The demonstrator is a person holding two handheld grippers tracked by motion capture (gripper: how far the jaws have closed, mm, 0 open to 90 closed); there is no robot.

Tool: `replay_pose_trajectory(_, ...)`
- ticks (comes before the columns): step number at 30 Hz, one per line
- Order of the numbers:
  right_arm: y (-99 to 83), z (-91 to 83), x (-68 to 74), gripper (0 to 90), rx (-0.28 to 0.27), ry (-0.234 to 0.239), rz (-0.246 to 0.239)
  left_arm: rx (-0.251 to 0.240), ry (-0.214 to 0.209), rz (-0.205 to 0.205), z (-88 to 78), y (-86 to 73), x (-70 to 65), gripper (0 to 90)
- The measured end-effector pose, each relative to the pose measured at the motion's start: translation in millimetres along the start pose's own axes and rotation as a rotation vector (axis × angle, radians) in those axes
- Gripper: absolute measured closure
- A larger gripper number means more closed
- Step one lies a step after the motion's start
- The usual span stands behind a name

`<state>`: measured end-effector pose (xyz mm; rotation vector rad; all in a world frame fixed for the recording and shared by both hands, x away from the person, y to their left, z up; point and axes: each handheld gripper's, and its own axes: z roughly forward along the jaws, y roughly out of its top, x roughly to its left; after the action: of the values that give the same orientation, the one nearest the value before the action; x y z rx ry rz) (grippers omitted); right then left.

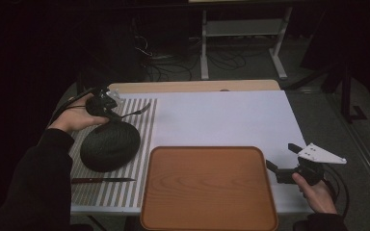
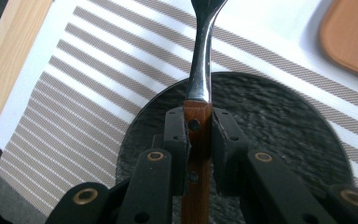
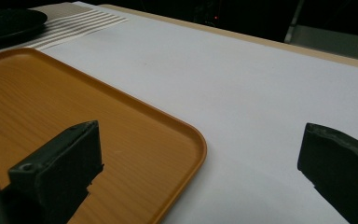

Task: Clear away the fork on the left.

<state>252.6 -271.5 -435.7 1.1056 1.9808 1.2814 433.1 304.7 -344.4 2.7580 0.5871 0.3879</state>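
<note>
1. Spanning mid-frame, the bench (image 1: 221, 115) lies bare above the tray (image 1: 207, 187).
2. Left claw (image 1: 118, 114) clenches a fork (image 2: 200, 70) above the dark plate (image 1: 110, 147), frame left.
3. Right claw (image 1: 282, 158) gapes, released, beside the tray's right edge.

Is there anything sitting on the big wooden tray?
No, the wooden tray is bare in the high view, while the knife and dark plate lie on the striped mat beside it.
</note>
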Motion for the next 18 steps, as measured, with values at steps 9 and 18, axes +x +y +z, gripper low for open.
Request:
replay_pose_trajectory(9, -0.7, 1.1, 2.3, 0.0, 0.017, 0.013, -0.013, -0.016, -0.09, -0.002, 2.0, -1.4, -23.0, 77.7)
replay_pose_trajectory(18, -0.7, 0.7, 1.7, 0.0, 0.011, 0.005, -0.007, -0.026, -0.167, -0.102, -2.2, -5.5, -46.0, 77.7)
